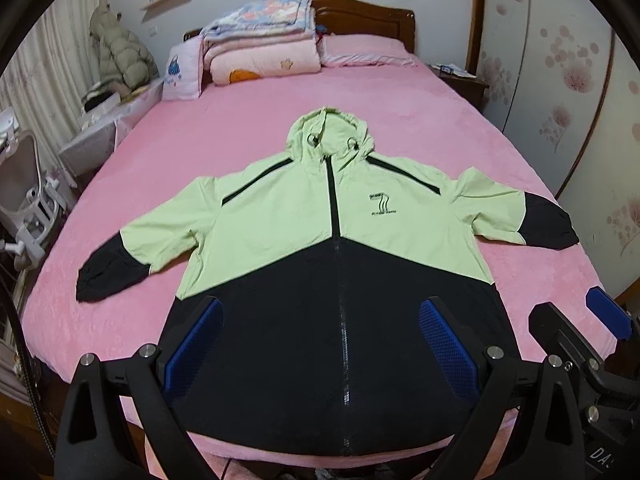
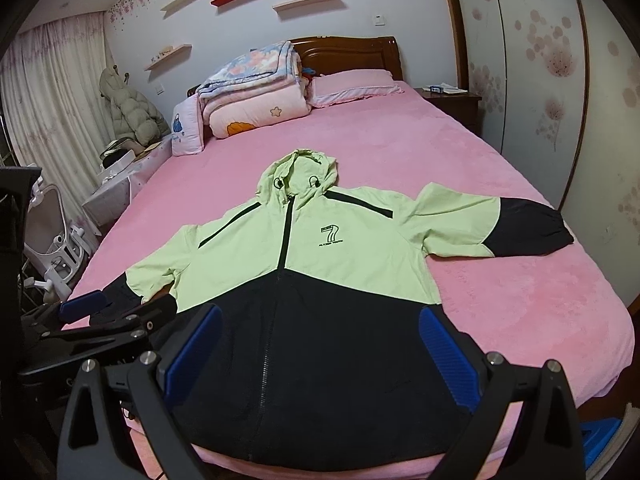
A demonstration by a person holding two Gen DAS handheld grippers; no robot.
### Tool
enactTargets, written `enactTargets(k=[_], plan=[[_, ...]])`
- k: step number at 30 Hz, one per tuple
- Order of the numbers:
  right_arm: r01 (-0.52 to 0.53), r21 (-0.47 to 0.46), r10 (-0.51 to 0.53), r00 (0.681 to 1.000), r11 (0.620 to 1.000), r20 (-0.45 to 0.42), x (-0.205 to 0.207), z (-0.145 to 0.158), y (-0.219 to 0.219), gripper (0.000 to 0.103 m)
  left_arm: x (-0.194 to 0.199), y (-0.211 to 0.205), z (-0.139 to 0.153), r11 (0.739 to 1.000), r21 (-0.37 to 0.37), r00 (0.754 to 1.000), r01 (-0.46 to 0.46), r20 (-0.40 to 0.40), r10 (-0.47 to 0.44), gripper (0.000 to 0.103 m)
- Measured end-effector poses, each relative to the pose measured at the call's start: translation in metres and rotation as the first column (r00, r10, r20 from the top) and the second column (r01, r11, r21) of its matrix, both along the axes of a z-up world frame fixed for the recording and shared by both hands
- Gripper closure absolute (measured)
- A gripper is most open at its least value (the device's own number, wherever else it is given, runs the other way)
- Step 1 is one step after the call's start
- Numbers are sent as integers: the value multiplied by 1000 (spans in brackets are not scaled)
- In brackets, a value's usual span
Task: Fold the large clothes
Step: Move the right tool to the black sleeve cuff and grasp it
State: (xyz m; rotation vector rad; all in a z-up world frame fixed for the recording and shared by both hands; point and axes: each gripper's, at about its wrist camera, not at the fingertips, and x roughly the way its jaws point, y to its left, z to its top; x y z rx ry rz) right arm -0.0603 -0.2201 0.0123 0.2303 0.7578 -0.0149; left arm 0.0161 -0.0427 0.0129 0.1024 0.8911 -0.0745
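A large hooded jacket [image 1: 280,216] [image 2: 328,248], lime green on top and black below, lies flat and zipped on the pink bed [image 1: 240,128] [image 2: 400,152]. Its hood points to the headboard, both sleeves are spread out, and the hem is at the near edge. My left gripper [image 1: 320,340] hovers open over the black hem, with nothing between its blue pads [image 1: 196,344]. My right gripper [image 2: 320,352] is open over the same hem, a little further right. Each shows in the other's view: the right gripper [image 1: 576,316] at the right edge, the left gripper [image 2: 124,308] near the left cuff.
Folded quilts [image 1: 260,40] and a pink pillow [image 1: 360,50] are stacked by the wooden headboard [image 2: 348,52]. A nightstand [image 2: 448,100] and floral wardrobe doors [image 2: 560,80] stand to the right. A white chair [image 1: 24,192] and a cluttered side table [image 1: 104,120] stand to the left.
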Motion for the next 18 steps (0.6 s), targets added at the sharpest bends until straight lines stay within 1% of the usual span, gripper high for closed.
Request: enactTargets(k=[3,5,8,10,12,14,16,18], plan=[[3,1,-3,1000,1000,20,-4,4,-7,4,-2,-10,4,1000,24,1000,16,15,-17,5],[11,-1,-11,999,1000,33,-6,7,-12,4,-1,-17,7,1000,11,1000,27,9,-27,5],[46,-3,-46,996,999,77,-14,13,-25,4,2,-27,12,999,-10,999,46,10,-46,5],[65,-4,-64,991,998,115,-19,17,-35,4,5,-36,17,998,-8,998,60,18,-60,5],[95,-27,-90,985,995,145,-23,23,-48,4,9,-50,23,996,-8,996,88,30,-88,5],[110,-47,-102,983,993,151,-24,27,-61,4,14,-62,28,994,-11,993,107,41,-107,5],[124,-48,-115,981,991,157,-23,29,-77,4,20,-75,34,991,-19,991,129,50,-128,5],[162,-32,-154,975,986,162,-22,32,-101,4,28,-90,41,987,-34,986,157,60,-154,5]])
